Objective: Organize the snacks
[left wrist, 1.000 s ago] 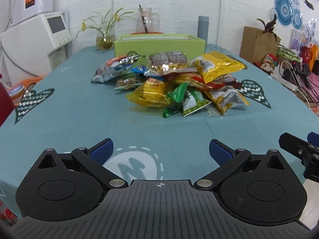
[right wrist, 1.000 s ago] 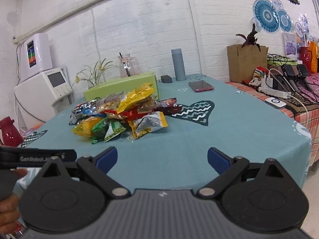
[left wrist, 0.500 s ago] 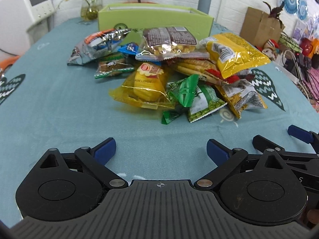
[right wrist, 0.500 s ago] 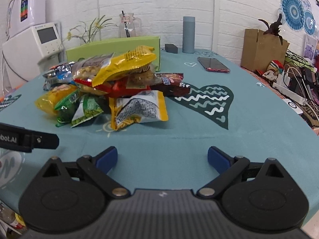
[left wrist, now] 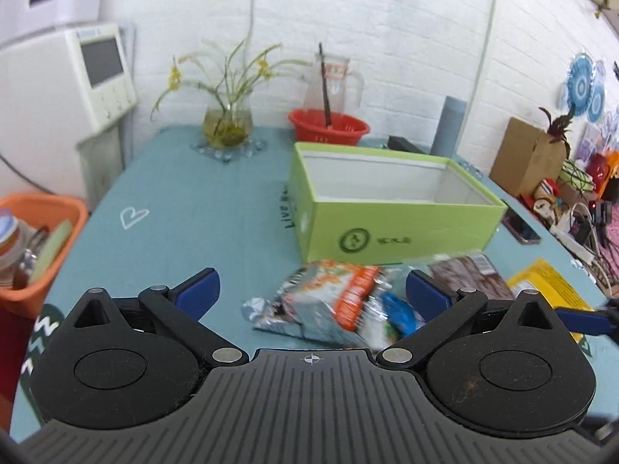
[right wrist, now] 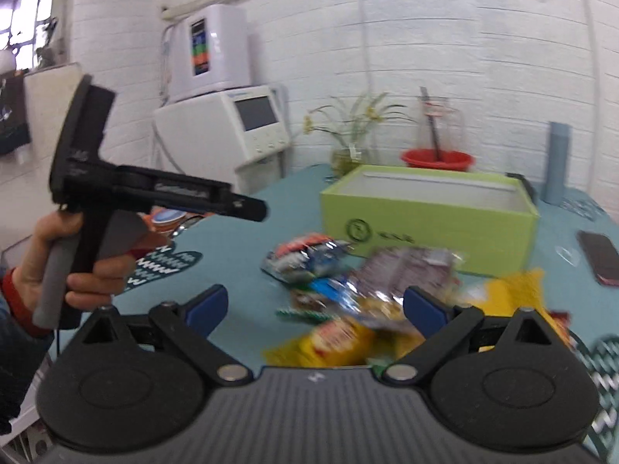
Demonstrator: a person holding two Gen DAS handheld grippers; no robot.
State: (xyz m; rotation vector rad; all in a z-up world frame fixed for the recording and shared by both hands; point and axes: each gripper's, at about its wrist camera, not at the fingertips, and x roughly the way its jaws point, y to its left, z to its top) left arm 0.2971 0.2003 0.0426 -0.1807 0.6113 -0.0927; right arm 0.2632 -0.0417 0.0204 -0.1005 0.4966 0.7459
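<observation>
Both grippers have advanced over the snack pile; green box now just beyond. Left gripper jaws just reopened wide, empty, silver packet below. Right gripper spread apart, empty.

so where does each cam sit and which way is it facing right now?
Left wrist: on the left gripper, over the pile's near-left edge, facing the green box and back wall; own open fingers show, plus a right fingertip at the frame's right edge.
Right wrist: on the right gripper, over the snack pile, angled left; own open fingers, the left gripper and the hand holding it.
Shared: box, snacks, red basket, plant.
</observation>
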